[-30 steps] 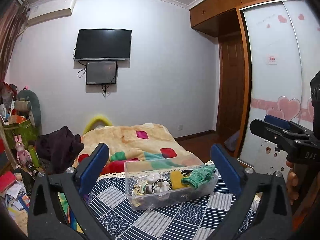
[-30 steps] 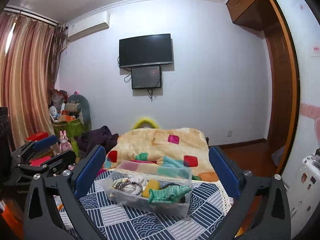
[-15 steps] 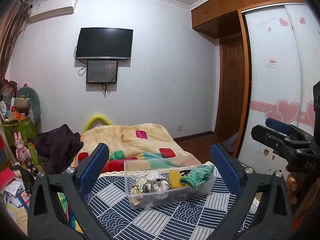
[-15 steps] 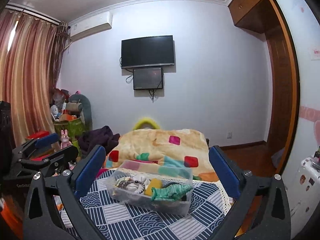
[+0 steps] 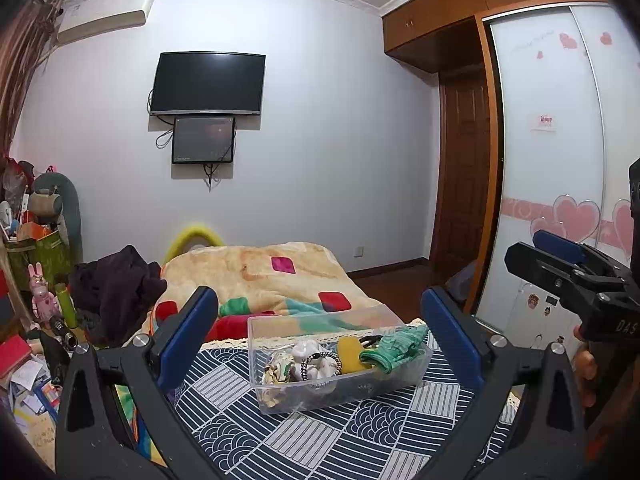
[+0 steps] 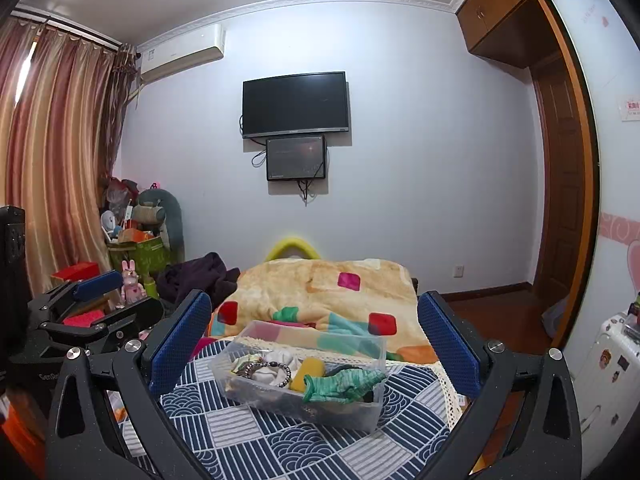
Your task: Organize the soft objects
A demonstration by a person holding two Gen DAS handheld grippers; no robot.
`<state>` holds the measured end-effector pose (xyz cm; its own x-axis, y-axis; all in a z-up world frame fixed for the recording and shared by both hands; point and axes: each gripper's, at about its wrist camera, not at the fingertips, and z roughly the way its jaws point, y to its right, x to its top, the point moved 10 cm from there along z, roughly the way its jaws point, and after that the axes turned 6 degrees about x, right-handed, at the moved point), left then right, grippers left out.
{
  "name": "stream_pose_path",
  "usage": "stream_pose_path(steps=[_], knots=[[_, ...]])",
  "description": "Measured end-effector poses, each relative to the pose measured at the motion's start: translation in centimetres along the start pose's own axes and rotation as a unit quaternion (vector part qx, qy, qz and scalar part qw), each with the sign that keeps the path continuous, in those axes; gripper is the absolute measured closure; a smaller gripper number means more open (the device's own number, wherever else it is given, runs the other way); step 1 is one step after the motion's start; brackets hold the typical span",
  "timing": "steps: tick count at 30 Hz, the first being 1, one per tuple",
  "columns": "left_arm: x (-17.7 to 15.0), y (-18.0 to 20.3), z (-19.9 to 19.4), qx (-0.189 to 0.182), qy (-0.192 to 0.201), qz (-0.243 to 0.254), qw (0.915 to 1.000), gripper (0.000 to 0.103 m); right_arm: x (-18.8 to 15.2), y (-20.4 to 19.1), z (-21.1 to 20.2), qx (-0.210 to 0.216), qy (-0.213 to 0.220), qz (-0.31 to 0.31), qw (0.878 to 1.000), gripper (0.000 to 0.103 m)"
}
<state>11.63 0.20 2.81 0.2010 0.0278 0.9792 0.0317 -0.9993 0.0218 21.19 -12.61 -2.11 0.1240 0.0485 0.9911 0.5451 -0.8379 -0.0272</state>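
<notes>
Both grippers are held up in the air, jaws wide apart, nothing in either one. The left gripper (image 5: 318,340) and right gripper (image 6: 314,344) each look straight at the clear bin (image 5: 412,370), which sits on the blue patterned cloth (image 5: 304,440) in front of the bed (image 5: 256,276). All the soft stuff I can spot is already in the bin: a green cloth (image 5: 394,350) draped over its right rim, a yellow piece (image 5: 349,350) just left of that, then a white scrunchie-looking thing (image 5: 306,350) with a bead bracelet (image 5: 320,364) on top.

So this could be the sorted end state, or a bin that's about to get emptied and sorted; can't tell from here. No loose soft things on the cloth around the bin that I can see. Any move from here would need one gripper to come down to the bin, and that green cloth hanging over the rim looks like the easiest grab
</notes>
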Motion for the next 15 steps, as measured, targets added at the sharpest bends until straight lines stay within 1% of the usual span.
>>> stream_pose_path(steps=[15], knots=[[-0.12,0.09,-0.02,-0.001,-0.001,0.0,1.0,0.0,0.31,-0.19,-0.28,0.0,0.001,0.002,1.0,0.0]])
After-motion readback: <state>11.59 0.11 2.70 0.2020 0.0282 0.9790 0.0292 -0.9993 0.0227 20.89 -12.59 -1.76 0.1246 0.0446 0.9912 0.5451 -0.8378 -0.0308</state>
